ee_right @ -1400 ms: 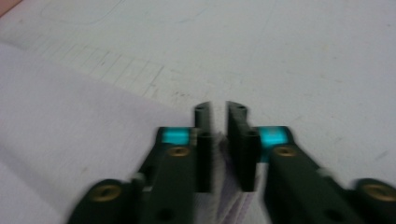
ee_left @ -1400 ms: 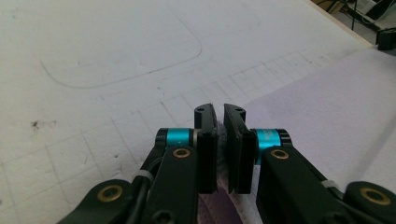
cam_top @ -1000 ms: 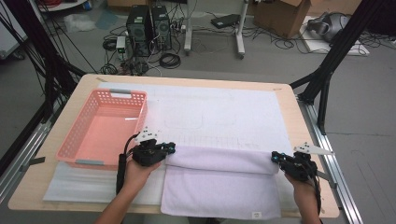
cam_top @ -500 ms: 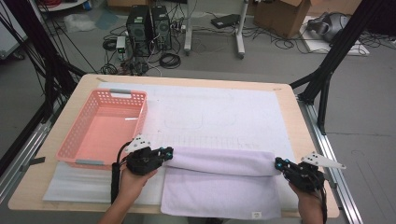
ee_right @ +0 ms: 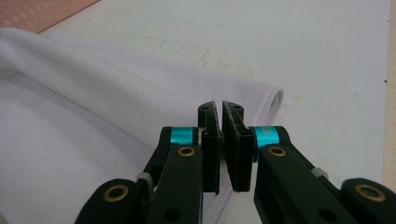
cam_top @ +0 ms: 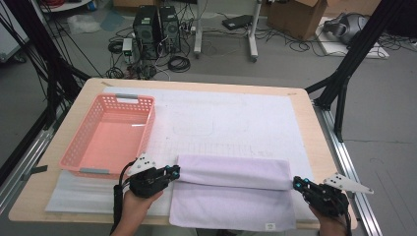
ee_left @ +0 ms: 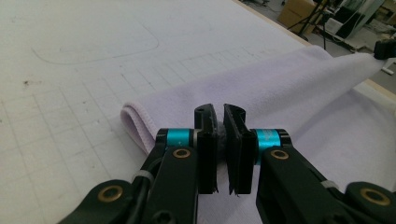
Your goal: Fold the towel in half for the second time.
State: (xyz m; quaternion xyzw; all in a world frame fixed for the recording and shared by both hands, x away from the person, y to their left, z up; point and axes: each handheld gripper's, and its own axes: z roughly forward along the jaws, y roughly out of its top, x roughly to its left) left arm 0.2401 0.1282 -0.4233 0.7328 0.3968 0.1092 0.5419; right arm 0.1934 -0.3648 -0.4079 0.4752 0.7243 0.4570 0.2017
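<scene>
- High view: my left gripper and right gripper hold opposite ends of the folded-over edge of the pale lilac terry towel, near the table's front edge; the pink slotted plastic basket stands to the left on the white gridded mat.
- Left gripper view: jaws clenched on the towel's doubled hem.
- Right gripper view: jaws clamped on the towel's corner.
- The pinched cloth between the pads is hidden.
</scene>
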